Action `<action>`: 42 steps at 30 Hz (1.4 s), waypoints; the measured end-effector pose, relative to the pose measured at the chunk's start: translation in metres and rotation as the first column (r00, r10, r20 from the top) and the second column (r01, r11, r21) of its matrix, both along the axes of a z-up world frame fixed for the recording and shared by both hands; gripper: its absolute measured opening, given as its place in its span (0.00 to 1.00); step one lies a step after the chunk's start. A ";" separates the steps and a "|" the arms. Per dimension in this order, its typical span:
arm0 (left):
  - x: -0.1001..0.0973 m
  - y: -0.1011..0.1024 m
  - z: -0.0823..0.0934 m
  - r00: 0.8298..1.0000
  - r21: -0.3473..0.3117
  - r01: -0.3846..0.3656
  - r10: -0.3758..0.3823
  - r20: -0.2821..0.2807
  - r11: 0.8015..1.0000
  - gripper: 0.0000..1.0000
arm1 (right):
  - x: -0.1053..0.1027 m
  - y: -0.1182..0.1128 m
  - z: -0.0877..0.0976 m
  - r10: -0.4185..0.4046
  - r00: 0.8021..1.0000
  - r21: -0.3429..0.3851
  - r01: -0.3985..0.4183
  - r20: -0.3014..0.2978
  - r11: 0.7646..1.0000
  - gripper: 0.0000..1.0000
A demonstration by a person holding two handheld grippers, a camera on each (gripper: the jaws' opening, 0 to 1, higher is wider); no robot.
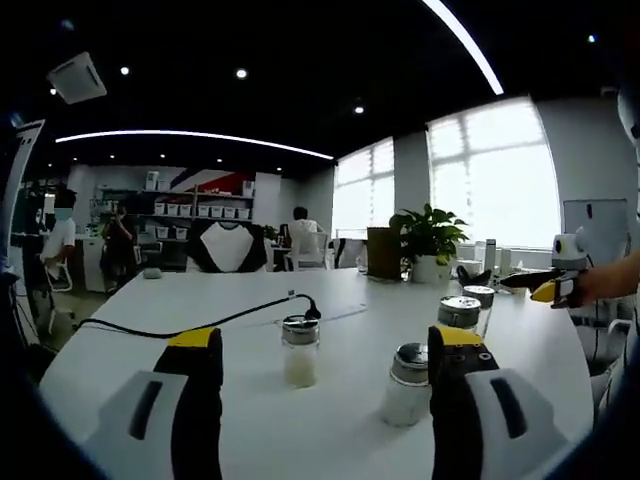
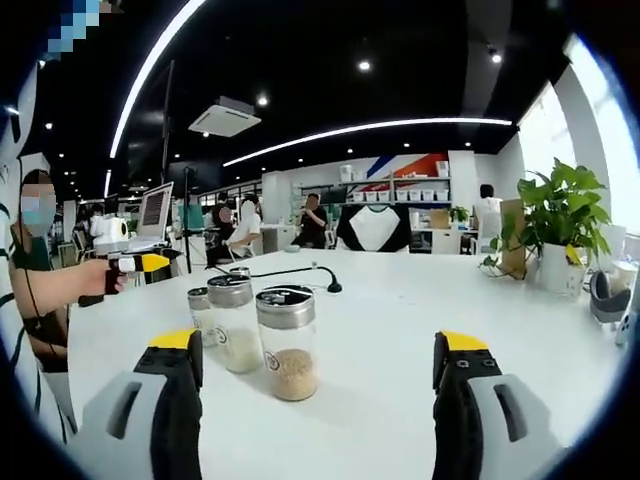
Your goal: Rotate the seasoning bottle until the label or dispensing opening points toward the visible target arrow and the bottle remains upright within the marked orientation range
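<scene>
White bench point(image 1: 330, 420), four glass seasoning bottles with metal lids standing upright on it. Left gripper view: left gripper point(image 1: 328, 370) spread wide, holding nothing, hovering over the near bench edge; one bottle point(image 1: 300, 350) sits between its jaws but farther out, apart from both; a second bottle point(image 1: 407, 384) stands just beside the right jaw, partly hidden by it; two more bottles point(image 1: 460, 312) cluster behind that, nearer the far right edge. A black cable point(image 1: 200, 325) runs across the bench behind the first bottle. Open bench all around the first bottle. Potted plant point(image 1: 430, 240) at the far edge. Right gripper view: right gripper point(image 2: 318, 370) also spread, empty, low over the bench; nearest bottle with grains point(image 2: 287, 343) stands between the jaws, closer to the left jaw, not touching; other bottles point(image 2: 232, 322) touching or just beside it on its left. Wide bare bench to the right of the bottles up to the plant point(image 2: 560, 225). Label direction and any arrow too small to tell.
</scene>
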State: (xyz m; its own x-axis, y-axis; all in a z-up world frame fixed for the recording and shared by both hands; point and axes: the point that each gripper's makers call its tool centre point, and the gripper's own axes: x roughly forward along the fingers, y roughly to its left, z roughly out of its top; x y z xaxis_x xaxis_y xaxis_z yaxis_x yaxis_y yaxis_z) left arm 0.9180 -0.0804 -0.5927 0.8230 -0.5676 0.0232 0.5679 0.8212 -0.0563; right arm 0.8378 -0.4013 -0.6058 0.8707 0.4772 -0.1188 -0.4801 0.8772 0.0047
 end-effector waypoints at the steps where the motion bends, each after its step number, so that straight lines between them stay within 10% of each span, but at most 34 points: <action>1: 0.001 -0.001 0.000 1.000 0.000 0.004 -0.004 0.002 1.000 0.88 | 0.000 -0.001 0.000 -0.002 1.000 -0.010 0.002 0.002 1.000 0.99; 22: 0.047 -0.033 -0.009 0.996 0.057 0.084 -0.083 -0.016 0.995 0.66 | 0.001 -0.007 0.001 -0.019 1.000 -0.022 0.020 0.008 1.000 0.98; 42: 0.088 -0.043 -0.031 1.000 0.087 -0.004 0.005 -0.017 0.996 0.56 | 0.003 -0.023 0.002 -0.062 0.998 0.004 0.062 -0.006 0.998 0.90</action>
